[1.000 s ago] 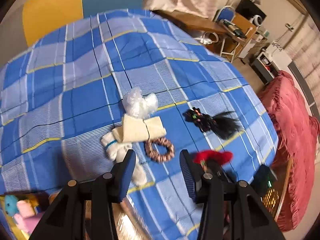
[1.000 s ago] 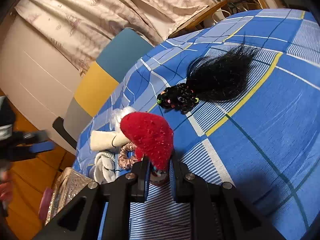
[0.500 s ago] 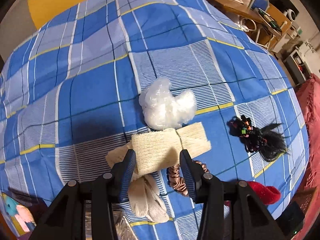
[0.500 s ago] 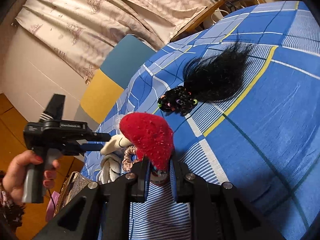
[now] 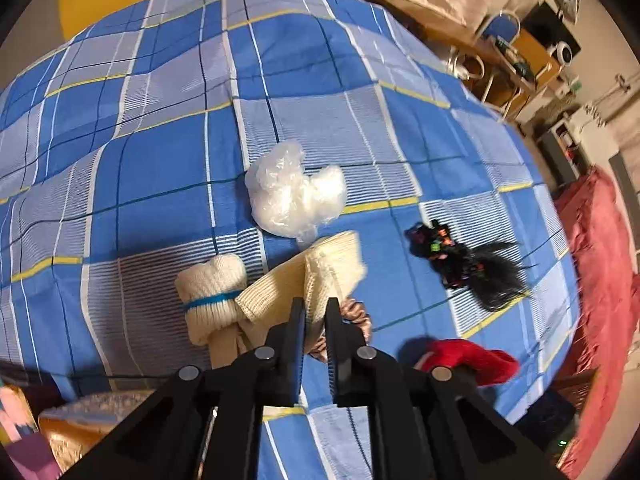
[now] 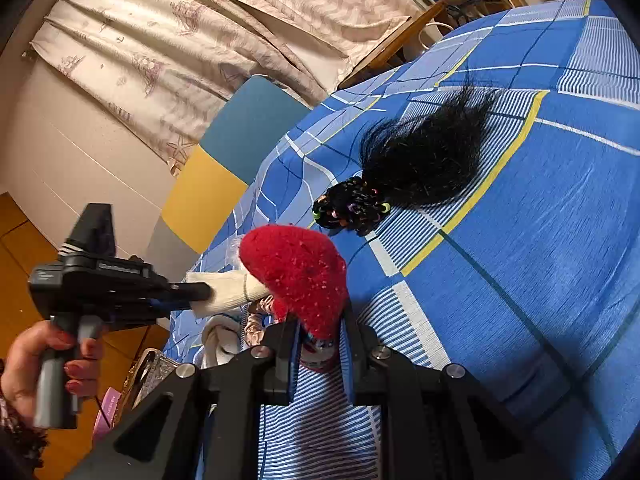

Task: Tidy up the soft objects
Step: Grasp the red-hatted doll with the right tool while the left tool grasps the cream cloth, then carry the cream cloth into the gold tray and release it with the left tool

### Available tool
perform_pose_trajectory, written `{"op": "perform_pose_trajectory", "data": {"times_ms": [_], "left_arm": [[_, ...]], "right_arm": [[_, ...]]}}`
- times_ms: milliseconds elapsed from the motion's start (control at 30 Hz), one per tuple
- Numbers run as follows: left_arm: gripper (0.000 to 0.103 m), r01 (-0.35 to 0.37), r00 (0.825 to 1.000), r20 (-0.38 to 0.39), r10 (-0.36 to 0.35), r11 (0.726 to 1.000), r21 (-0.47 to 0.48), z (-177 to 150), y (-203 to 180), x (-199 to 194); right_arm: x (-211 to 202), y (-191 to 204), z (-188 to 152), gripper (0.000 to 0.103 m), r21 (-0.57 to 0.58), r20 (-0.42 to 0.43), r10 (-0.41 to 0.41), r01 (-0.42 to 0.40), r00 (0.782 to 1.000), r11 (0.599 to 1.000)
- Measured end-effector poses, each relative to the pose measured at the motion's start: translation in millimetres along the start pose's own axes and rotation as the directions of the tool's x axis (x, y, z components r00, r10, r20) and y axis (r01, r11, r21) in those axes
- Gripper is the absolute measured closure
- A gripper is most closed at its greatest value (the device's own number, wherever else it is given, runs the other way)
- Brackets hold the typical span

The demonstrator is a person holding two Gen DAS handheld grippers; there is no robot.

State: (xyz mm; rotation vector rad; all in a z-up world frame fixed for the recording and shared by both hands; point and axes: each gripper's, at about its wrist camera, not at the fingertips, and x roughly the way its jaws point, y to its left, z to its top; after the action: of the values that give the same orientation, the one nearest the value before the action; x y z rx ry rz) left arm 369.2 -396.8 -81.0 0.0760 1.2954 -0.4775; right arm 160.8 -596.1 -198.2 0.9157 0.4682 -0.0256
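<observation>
My left gripper (image 5: 314, 312) is shut on a cream knit cloth (image 5: 332, 268) and lifts its edge off the blue plaid bed (image 5: 160, 168). A cream bundle tied with a blue band (image 5: 212, 296) lies to its left, a clear plastic bag (image 5: 294, 196) beyond it, a pink scrunchie (image 5: 356, 316) under the fingers. A black hairpiece (image 5: 472, 264) lies to the right. My right gripper (image 6: 318, 330) is shut on a red plush strawberry (image 6: 298, 272), which also shows in the left wrist view (image 5: 472, 360). The right wrist view shows the left gripper (image 6: 196, 292) holding the cloth (image 6: 228, 292).
A gold foil box (image 5: 84, 420) and colourful plush toys (image 5: 16, 428) sit at the bed's near-left edge. A red blanket (image 5: 600, 280) lies to the right of the bed. A desk and chair (image 5: 500, 52) stand beyond it. The black hairpiece (image 6: 420, 164) lies ahead of my right gripper.
My left gripper has moved down over the pile and closed on the cream cloth, lifting its edge. My right gripper keeps holding the strawberry almost still.
</observation>
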Motion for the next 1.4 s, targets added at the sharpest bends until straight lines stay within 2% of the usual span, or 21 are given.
{"op": "perform_pose_trajectory", "data": {"times_ms": [300,467,667,900,1033,1200,1300,1400], "left_arm": [[0.097,0.086,0.995,0.039,-0.086,0.996,0.002,-28.1,-3.7,-45.7],[0.097,0.161,0.984,0.075,-0.16,0.987,0.001,-46.8,1.0,-80.4],[0.097,0.309,0.942,0.144,-0.303,0.951,-0.019,-75.5,22.7,-136.0],[0.097,0.41,0.88,0.279,-0.385,0.911,-0.035,-122.4,86.5,-221.2],[0.097,0.393,0.861,0.373,-0.347,0.918,-0.053,-156.7,138.2,-262.4],[0.097,0.345,0.865,0.437,-0.246,0.925,-0.16,-203.5,216.8,-278.8],[0.097,0.336,0.865,0.461,-0.199,0.912,-0.237,-230.6,264.0,-278.7],[0.097,0.303,0.872,0.47,-0.135,0.904,-0.303,-252.9,303.6,-272.7]], "right_arm": [[-1.5,0.8,-0.2,0.086,0.001,0.009,-0.014,0.013,1.0,1.0],[-2.0,2.7,-0.2,0.086,-0.005,0.011,-0.03,0.03,0.999,1.0],[-4.1,4.0,-0.4,0.086,-0.008,0.018,-0.053,0.053,0.998,0.999],[-4.0,6.3,0.2,0.086,-0.016,0.016,-0.08,0.08,0.997,0.997],[-2.5,9.0,0.4,0.086,-0.022,0.011,-0.099,0.099,0.995,0.995],[-1.2,10.2,0.7,0.086,-0.033,0.003,-0.125,0.125,0.992,0.992],[0.0,10.5,0.5,0.086,-0.039,-0.003,-0.137,0.137,0.991,0.99],[0.5,10.9,0.1,0.086,-0.045,-0.009,-0.149,0.148,0.989,0.988]]}}
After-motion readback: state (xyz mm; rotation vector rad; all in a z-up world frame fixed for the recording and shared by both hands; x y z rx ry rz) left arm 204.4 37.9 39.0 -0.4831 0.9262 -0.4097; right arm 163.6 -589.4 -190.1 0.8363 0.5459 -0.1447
